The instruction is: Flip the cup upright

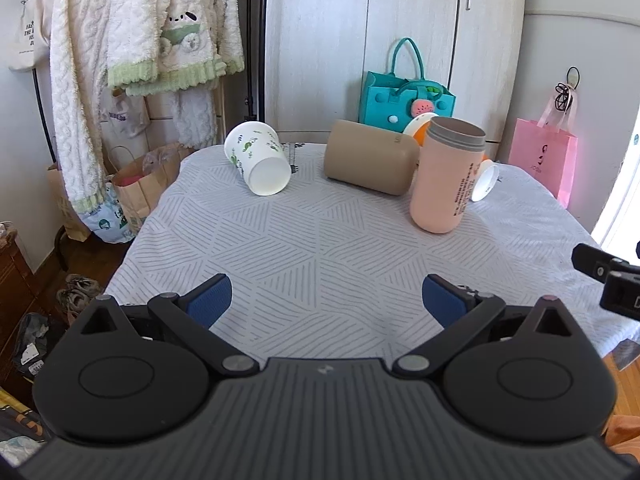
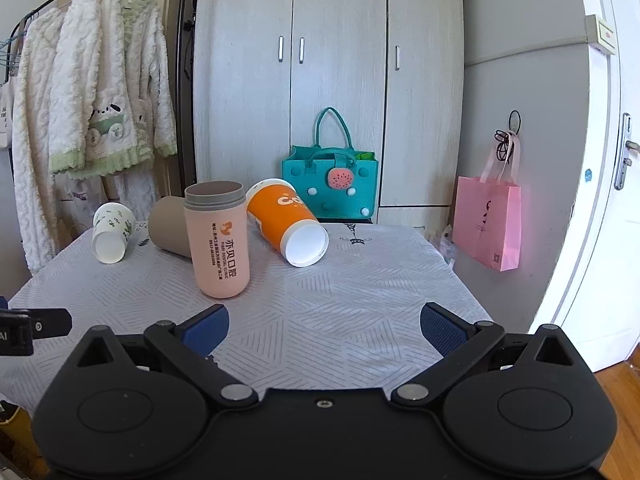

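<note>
A pink cup [image 1: 446, 178] [image 2: 218, 242] stands upright, mouth up, on the table. A white leaf-print cup [image 1: 258, 158] [image 2: 112, 230], a tan cup [image 1: 370, 158] [image 2: 168, 220] and an orange cup [image 2: 286, 220] [image 1: 486, 176] lie on their sides behind it. My left gripper [image 1: 326, 302] is open and empty over the near cloth. My right gripper [image 2: 324, 330] is open and empty, short of the pink cup; its body shows at the right edge of the left wrist view [image 1: 612, 284].
The table [image 1: 320, 240] [image 2: 360, 280] has a grey patterned cloth. A teal bag [image 1: 404, 98] [image 2: 332, 184] stands at its far edge by the wardrobe. A pink bag [image 1: 546, 158] [image 2: 490, 222] hangs right. Robes [image 1: 120, 40] and paper bags [image 1: 132, 188] are left.
</note>
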Tool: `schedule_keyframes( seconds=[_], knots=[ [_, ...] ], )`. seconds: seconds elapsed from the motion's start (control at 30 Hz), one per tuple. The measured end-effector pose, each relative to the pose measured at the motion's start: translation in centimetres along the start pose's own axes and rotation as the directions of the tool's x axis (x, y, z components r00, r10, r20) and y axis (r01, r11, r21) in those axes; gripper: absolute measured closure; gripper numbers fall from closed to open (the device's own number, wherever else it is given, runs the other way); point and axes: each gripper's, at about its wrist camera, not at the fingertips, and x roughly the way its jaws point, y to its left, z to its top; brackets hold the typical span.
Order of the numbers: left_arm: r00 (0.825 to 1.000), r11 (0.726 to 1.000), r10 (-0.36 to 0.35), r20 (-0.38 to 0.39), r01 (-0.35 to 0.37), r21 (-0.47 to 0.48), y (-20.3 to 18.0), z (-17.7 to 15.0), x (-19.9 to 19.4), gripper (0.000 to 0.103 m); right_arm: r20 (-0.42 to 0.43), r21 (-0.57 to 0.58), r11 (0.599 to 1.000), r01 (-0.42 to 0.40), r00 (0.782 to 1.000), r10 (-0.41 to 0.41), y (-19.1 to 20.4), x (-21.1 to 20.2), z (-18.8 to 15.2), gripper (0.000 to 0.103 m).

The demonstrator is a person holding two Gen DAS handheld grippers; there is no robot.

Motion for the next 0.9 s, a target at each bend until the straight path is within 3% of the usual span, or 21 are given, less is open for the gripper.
schedule_keyframes(
  seconds=[0.9],
  knots=[
    [1.0,0.999,0.024,-0.007,-0.024,0.034,-0.57,-0.36,-0.26,0.0,0.011,-0.001,1.0,0.026,1.0,-0.026,0.18,-0.58,-0.25,0.0]
  ],
)
